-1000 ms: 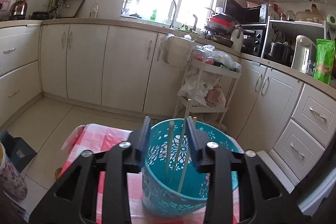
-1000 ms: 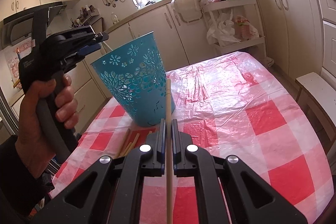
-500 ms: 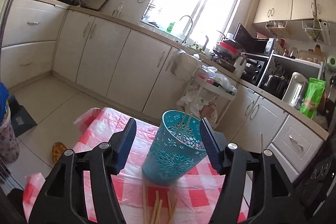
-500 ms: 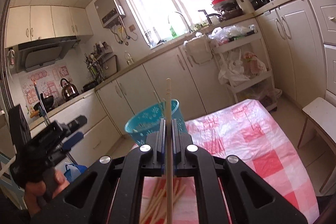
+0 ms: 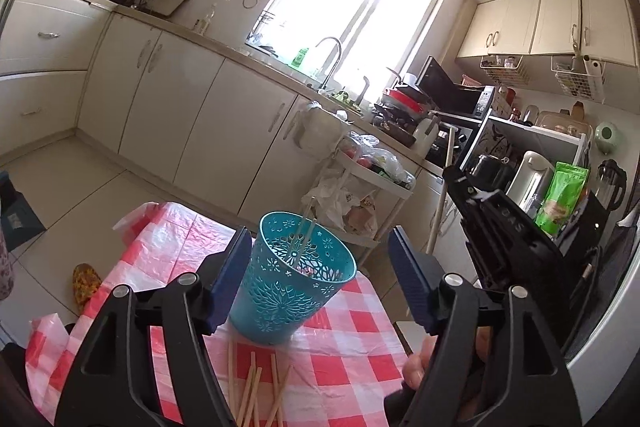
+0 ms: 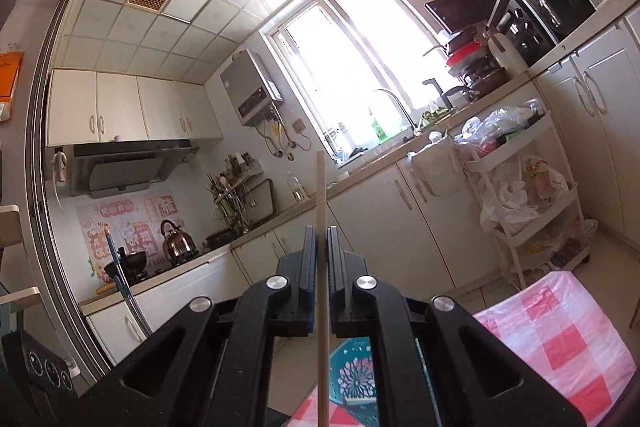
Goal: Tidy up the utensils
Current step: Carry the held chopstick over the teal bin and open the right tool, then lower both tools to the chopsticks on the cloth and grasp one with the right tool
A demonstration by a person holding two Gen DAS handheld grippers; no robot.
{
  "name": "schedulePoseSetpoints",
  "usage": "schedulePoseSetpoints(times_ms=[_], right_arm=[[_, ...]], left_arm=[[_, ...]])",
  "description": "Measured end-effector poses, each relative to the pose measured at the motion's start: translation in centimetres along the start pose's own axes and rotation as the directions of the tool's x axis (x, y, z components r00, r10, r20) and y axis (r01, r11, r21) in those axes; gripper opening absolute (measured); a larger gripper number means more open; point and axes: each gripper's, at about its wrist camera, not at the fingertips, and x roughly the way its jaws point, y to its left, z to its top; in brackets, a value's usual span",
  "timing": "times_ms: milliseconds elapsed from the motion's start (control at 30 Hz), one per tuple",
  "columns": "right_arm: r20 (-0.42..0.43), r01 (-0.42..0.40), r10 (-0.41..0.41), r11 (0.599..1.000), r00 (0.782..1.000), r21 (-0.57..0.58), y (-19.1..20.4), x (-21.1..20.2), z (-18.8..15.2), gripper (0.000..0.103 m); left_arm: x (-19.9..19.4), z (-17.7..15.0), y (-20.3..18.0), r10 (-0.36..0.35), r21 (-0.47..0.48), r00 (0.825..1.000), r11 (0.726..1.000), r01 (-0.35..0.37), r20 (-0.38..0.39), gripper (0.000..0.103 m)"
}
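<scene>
On your left, the left gripper has its jaws opening, standing either side of the teal basket without the pads pressing it; the left pad sits just beside its wall, the right pad is apart. The basket stands upright on the bench, on the red-and-white checked cloth, with a couple of chopsticks already leaning inside. Just in front of it, several loose chopsticks lie on the cloth, waiting their turn.

Further right, your right gripper is pressed together on a single chopstick, pinched along its length so that it pokes out ahead of the fingers, pointing toward the ceiling and window. The basket's rim shows low down, beneath that gripper.

You appear to be mid-delivery: one chopstick picked, not yet dropped. Next, tip the right gripper so the stick's lower end points into the basket's mouth, bring it over the rim, then release. Mind the basket, since nothing steadies it now.
</scene>
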Motion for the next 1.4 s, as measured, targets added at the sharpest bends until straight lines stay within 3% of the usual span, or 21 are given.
schedulePoseSetpoints(times_ms=[433,633,700,800,900,1067,1167,1267,1300,1400], right_arm=[[0.009,-0.028,0.029,0.999,1.000,-0.027,-1.5,6.5,-1.4,0.006],[-0.097,0.026,-0.035,0.996,0.995,-0.087,-3.9,8.3,-5.5,0.006],[-0.130,0.041,-0.053,0.995,0.990,-0.094,-4.6,8.3,-6.5,0.008],[-0.165,0.054,-0.073,0.992,0.984,-0.117,-4.8,7.5,-7.0,0.020],[-0.193,0.055,-0.081,0.989,0.978,-0.135,-4.4,5.9,-6.7,0.021],[-0.282,0.079,-0.114,0.988,0.953,-0.133,-4.0,0.6,-6.7,0.035],[-0.394,0.099,-0.161,0.980,0.905,-0.173,-3.7,-2.6,-8.6,0.039],[-0.549,0.110,-0.225,0.966,0.805,-0.234,-3.6,-4.1,-11.7,0.039],[-0.595,0.113,-0.245,0.962,0.765,-0.250,-3.7,-4.5,-12.9,0.039],[-0.682,0.117,-0.276,0.956,0.677,-0.270,-4.1,-4.4,-15.5,0.039]], left_arm=[[2.6,0.2,0.6,-0.009,-0.033,1.000,0.999,0.008,-0.027,0.067],[4.2,-0.7,0.7,-0.005,-0.015,0.998,1.000,0.004,-0.070,0.068],[4.1,-0.9,0.7,-0.004,-0.017,0.997,1.000,0.003,-0.072,0.068],[3.3,-0.8,0.6,-0.003,-0.010,0.998,1.000,0.002,-0.067,0.068],[2.3,-0.3,0.9,0.003,-0.012,0.999,1.000,-0.004,-0.053,0.069],[0.1,0.3,1.6,0.048,-0.004,0.998,0.999,-0.048,-0.034,0.071],[-0.6,0.0,2.4,0.088,0.005,0.995,0.996,-0.088,-0.053,0.071],[-0.7,-1.1,3.3,0.139,0.034,0.984,0.990,-0.136,-0.115,0.071],[-0.6,-1.7,3.7,0.161,0.050,0.976,0.987,-0.156,-0.147,0.071],[0.3,-3.7,4.5,0.216,0.108,0.943,0.975,-0.194,-0.252,0.071]])
